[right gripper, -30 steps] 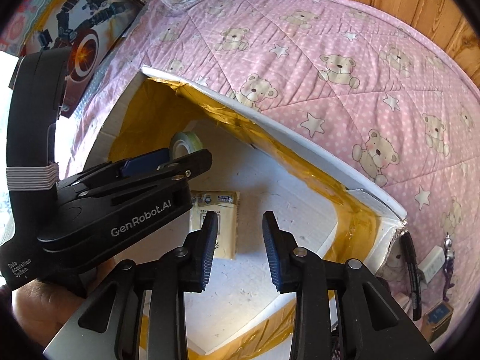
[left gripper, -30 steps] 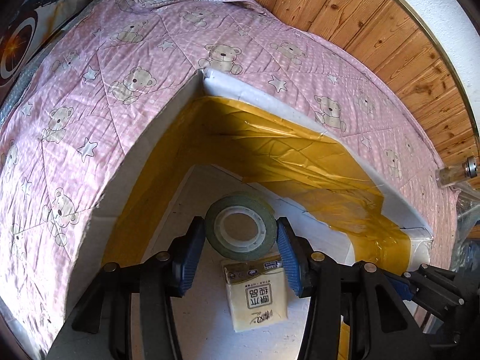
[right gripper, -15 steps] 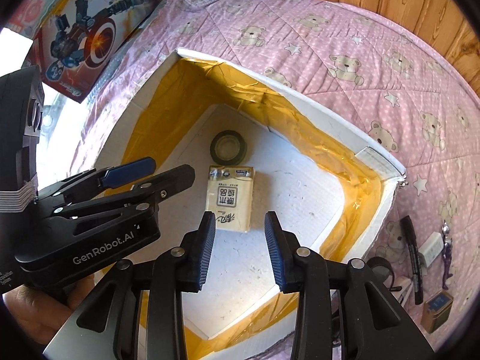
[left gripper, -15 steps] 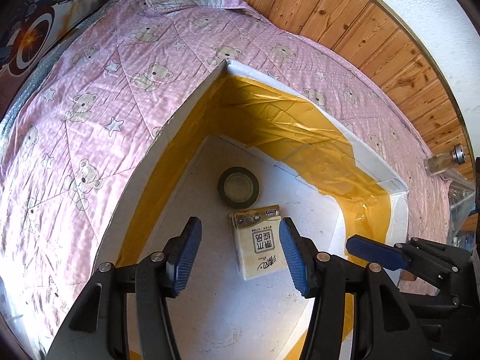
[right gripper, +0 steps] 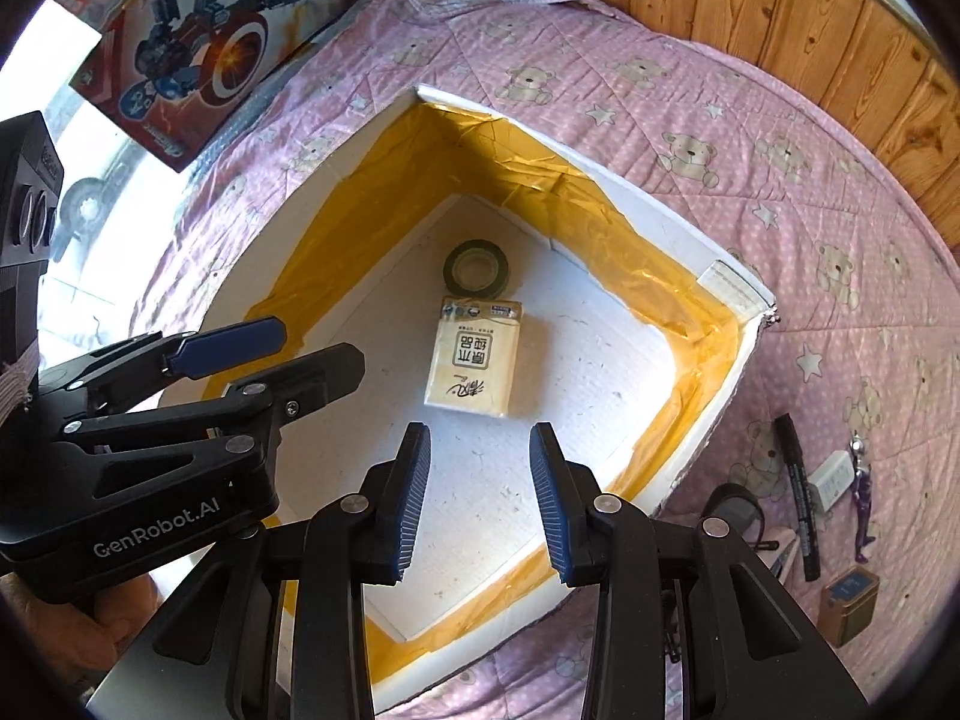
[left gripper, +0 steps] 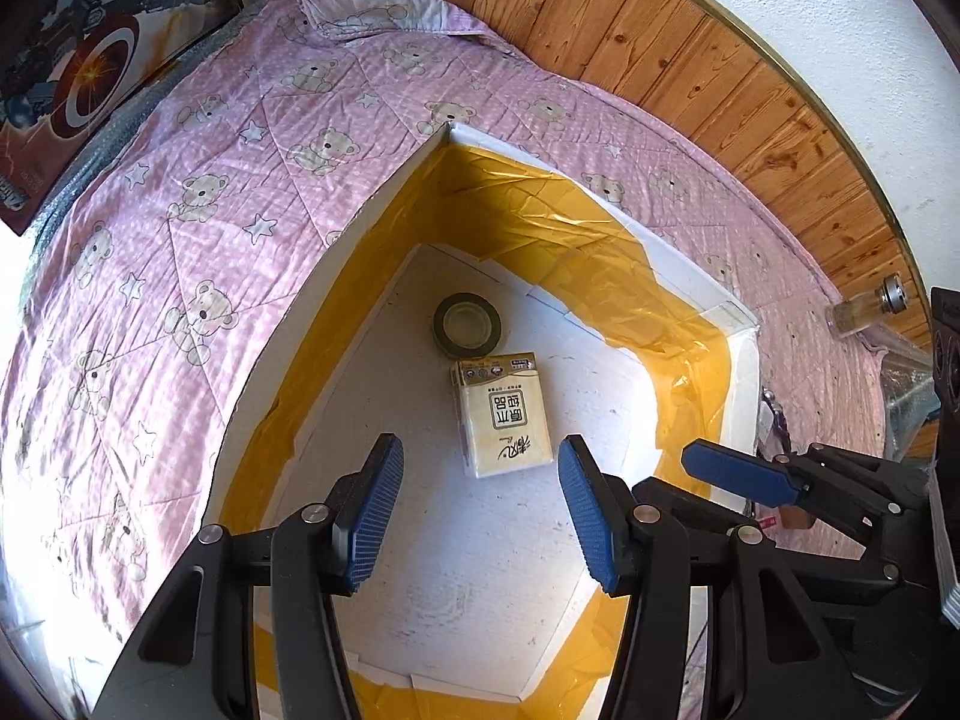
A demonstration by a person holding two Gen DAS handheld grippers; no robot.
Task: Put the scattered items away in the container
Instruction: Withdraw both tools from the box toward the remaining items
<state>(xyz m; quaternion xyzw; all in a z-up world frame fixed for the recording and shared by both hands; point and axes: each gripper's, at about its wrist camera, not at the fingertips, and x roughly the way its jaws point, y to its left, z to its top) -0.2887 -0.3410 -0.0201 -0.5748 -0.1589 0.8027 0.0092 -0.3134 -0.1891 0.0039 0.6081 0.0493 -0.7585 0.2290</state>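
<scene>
A white foam box (left gripper: pixel 384 222) (right gripper: pixel 729 288) lined with yellow tape lies on a pink bear-print quilt. On its floor a dark tape roll (left gripper: pixel 467 324) (right gripper: pixel 476 266) lies flat beside a pale tissue pack (left gripper: pixel 503 414) (right gripper: pixel 474 357). My left gripper (left gripper: pixel 477 510) hangs open and empty above the box floor, below the pack in its view. My right gripper (right gripper: pixel 480 501) is also open and empty over the box's near side. The left gripper (right gripper: pixel 240 354) shows at the left of the right wrist view. Scattered items lie right of the box: a black marker (right gripper: pixel 795 510), a white charger (right gripper: pixel 834 480) and a small brown box (right gripper: pixel 849 597).
A toy box with a shield picture (right gripper: pixel 222 36) (left gripper: pixel 90 78) leans at the far left. A wooden wall panel (left gripper: pixel 690 78) runs behind the bed. A glass jar (left gripper: pixel 864 312) lies at the quilt's right edge. A black round object (right gripper: pixel 732 510) sits by the box corner.
My left gripper let go of the tape roll, which now lies on the box floor. Both grippers have risen away from the box, so more of it shows.
</scene>
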